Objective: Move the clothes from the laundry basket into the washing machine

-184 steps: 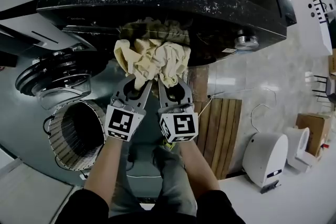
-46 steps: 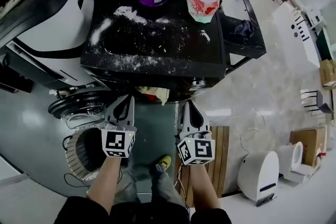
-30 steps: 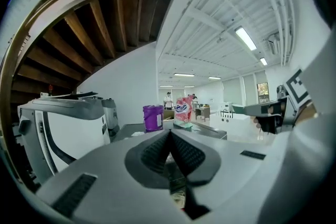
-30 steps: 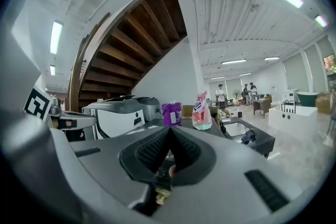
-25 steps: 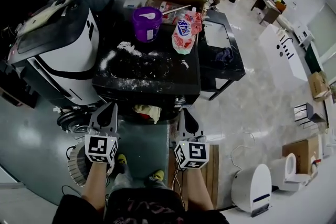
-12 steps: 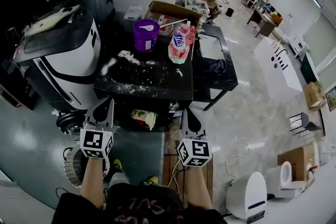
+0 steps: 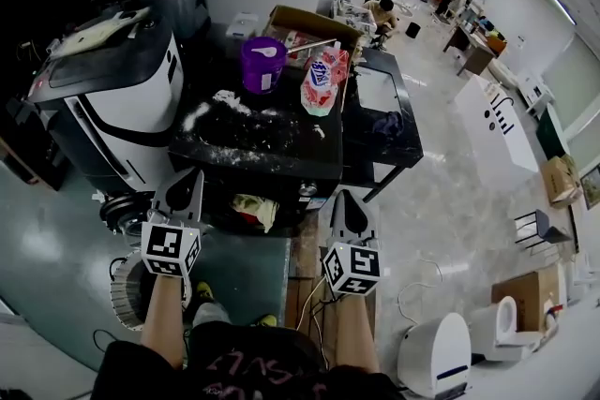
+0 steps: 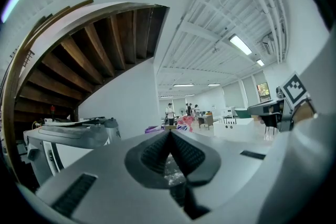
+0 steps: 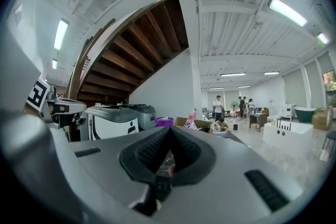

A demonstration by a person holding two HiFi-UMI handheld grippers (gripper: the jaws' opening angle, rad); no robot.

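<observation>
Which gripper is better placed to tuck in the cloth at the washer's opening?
Left, probably. The left gripper sits nearer the yellow cloth in the washer opening; the right gripper is off by the machine's right corner. Both are shut and empty.

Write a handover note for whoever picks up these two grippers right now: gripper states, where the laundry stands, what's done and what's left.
Left gripper: jaws shut, empty, held level in front of the washing machine.
Right gripper: jaws shut, empty, level.
Done: cream clothes sit in the machine's front opening, bunched at its mouth. The round door stands open at the left.
Laundry basket: on the floor, mostly hidden by the left forearm; no clothes show in the visible part.
Left, probably: check the basket and push the bunched cloth deeper.
</observation>
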